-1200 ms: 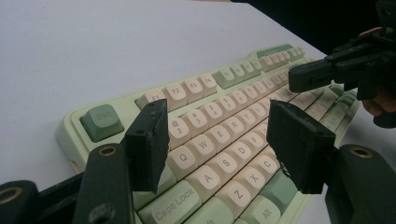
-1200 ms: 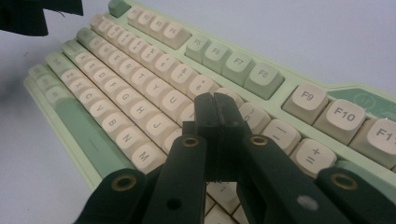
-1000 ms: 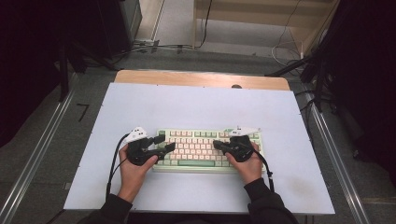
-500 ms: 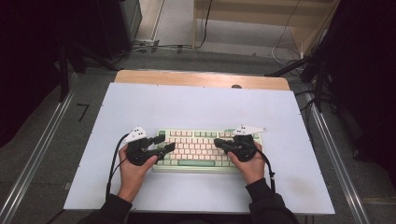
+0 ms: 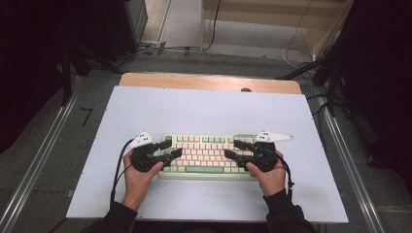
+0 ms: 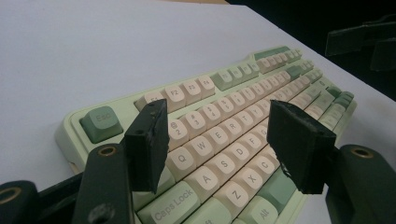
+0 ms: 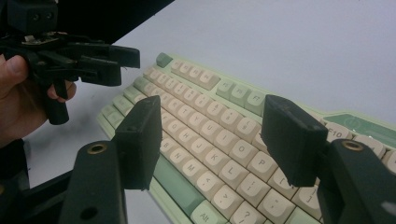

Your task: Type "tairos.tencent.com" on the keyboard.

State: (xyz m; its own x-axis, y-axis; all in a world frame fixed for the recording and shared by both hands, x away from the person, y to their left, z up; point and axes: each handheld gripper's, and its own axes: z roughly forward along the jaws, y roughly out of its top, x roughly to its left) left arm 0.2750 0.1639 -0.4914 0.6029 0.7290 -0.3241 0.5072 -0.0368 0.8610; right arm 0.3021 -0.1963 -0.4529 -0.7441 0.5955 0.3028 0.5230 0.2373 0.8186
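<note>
Now, working across from the left side:

Left hand (image 5: 138, 177): wrapped round the left gripper's body at the keyboard's left end, its cable looping back along the forearm.

Left gripper (image 5: 174, 148): jaws parted wide and nothing clamped. In the left gripper view (image 6: 224, 137) they hang above the keys and squeeze none of them; the Q, W, A, S and D caps show in the gap, the Esc key sits beyond the left jaw and Caps Lock just under it.

Keyboard (image 5: 209, 154): pale green case with cream caps, lying flat on the white table (image 5: 209, 109). It stretches between the two grippers, each end under one pair of jaws. In the left gripper view (image 6: 233, 116) it runs away ahead of the jaws; in the right gripper view (image 7: 210, 126) it runs off toward the other hand.

Right gripper (image 5: 232, 148): the jaws have just been opening and now stand wide apart with nothing in between. In the right gripper view (image 7: 224, 140) they are poised over the right half of the letter keys, clear of the caps, with P, L and K showing between them.

Right hand (image 5: 267, 172): gripping the right gripper's body at the keyboard's right end.

Across the way: in the right gripper view the left gripper (image 7: 116, 63) shows well beyond the left jaw, over the keyboard's far end.
</note>
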